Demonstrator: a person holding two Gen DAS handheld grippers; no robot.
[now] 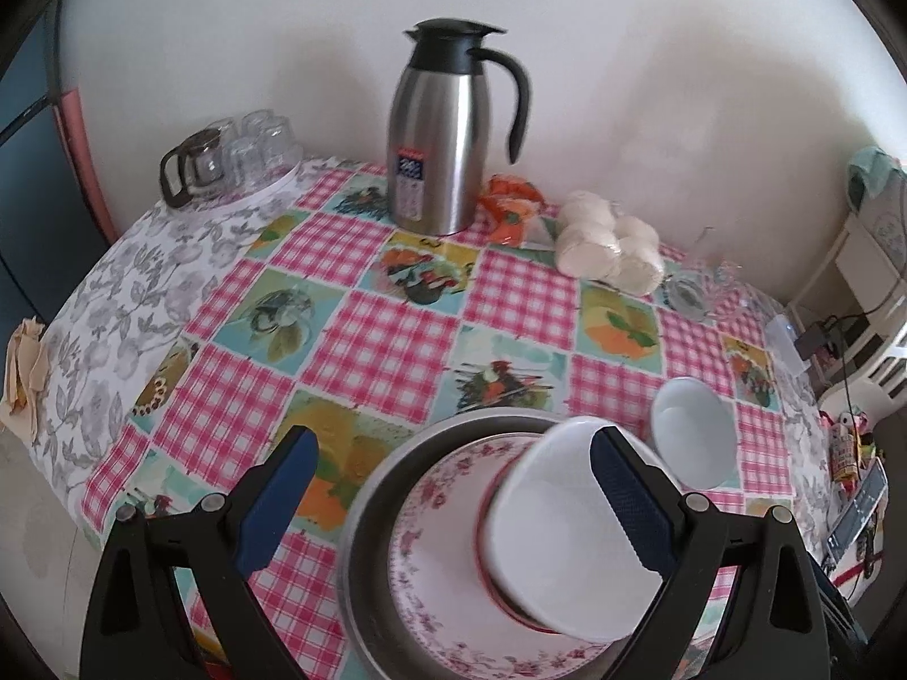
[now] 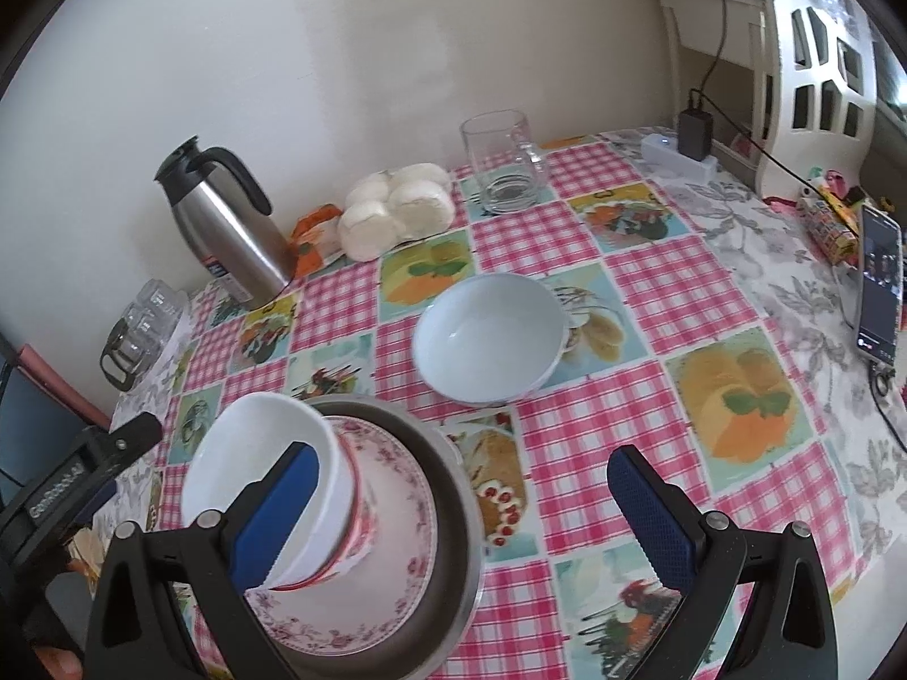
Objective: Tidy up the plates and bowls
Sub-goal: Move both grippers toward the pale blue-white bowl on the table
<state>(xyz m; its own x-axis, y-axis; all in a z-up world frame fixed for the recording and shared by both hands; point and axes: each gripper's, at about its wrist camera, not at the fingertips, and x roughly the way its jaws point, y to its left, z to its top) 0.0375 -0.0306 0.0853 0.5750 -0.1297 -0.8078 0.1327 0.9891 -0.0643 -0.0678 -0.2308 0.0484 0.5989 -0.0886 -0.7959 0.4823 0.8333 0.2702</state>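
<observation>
While thermos stands back, bowl seems unobstructed

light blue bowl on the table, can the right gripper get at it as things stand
Probably yes. The light blue bowl sits alone on the tablecloth ahead of the right gripper, whose jaws are open and empty. Nothing lies between them; the stacked plates and white bowl sit off to its left.

Materials and finishes on the table

The cloth is seen as smooth, glossy plastic with printed checks. The flask is brushed steel, capped in matt black plastic. The bowls and flowered plate are glazed, shiny ceramic; the pan is dull metal. The mug is clear glass.
</observation>
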